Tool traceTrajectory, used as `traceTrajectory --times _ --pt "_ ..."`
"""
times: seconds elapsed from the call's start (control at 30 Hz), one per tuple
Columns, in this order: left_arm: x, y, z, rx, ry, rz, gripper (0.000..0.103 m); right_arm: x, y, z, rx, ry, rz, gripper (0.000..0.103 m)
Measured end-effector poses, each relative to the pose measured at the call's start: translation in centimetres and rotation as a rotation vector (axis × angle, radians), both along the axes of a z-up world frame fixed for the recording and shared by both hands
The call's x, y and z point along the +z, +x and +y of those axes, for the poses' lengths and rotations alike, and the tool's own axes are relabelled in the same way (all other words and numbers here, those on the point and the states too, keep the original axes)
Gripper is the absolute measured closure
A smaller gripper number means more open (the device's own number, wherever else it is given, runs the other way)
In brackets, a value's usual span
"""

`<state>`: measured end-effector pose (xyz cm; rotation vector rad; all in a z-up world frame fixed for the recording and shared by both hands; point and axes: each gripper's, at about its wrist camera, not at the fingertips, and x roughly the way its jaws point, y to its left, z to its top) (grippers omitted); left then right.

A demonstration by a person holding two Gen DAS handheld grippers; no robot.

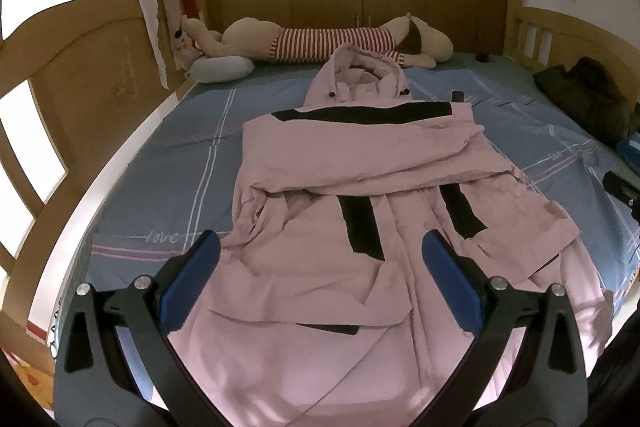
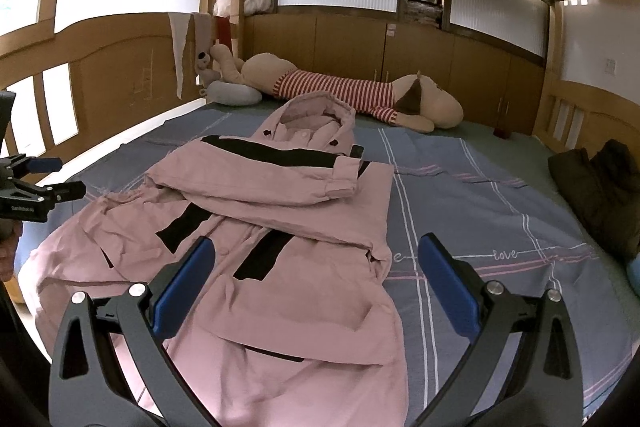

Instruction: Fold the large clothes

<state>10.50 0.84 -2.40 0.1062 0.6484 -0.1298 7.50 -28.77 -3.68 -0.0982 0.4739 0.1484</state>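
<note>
Left tongs spread wide, empty, hovering over hem end of pink coat. Right tongs likewise released, empty, above coat's right hem edge. Coat flat on bed, hem at near edge, hood toward far edge; both sleeves already crossed over chest. Looks soft, padded, bulky, light for its size, fabric likely smooth and prone to sliding. Best hold probably: two near hem corners, pinching through all layers. Beyond hood, plush toy along far edge.
</note>
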Motion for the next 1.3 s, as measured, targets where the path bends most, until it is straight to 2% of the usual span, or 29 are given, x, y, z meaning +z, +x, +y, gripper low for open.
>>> traceTrajectory --times 0.37,0.47,0.7,0.8,0.9,1.0,1.1,1.2,1.3 --pt "0.8 1.1 0.6 -0.001 -0.025 -0.014 0.002 -1.0 1.5 1.0 -0.013 0.005 0.053 0.001" --pt "1.1 1.6 1.0 0.007 -0.031 -0.021 0.002 -1.2 2.1 0.9 -0.018 0.036 0.068 0.001" --pt "2.0 3.1 2.5 0.03 -0.042 -0.046 0.002 -1.5 7.4 0.1 -0.057 0.195 0.248 0.001" --pt "2.0 3.8 2.9 0.031 -0.044 -0.037 0.002 0.0 12.1 0.1 -0.073 0.211 0.303 0.001" --pt "1.9 4.1 3.1 0.021 -0.058 -0.026 0.002 1.6 17.1 -0.3 -0.087 0.199 0.316 0.001" --pt "1.4 4.3 3.0 0.008 -0.055 -0.007 0.002 3.0 25.7 -0.8 -0.099 0.234 0.363 0.001" --pt "0.8 4.6 2.6 -0.006 -0.047 0.012 0.002 3.1 32.8 -1.2 -0.123 0.235 0.412 0.001" --pt "0.2 4.7 2.3 -0.028 -0.044 0.033 0.002 2.4 41.4 -0.8 -0.17 0.185 0.442 0.001" --pt "-0.3 4.8 2.3 -0.044 -0.036 0.055 0.002 1.1 47.0 -0.5 -0.214 0.155 0.474 0.002"
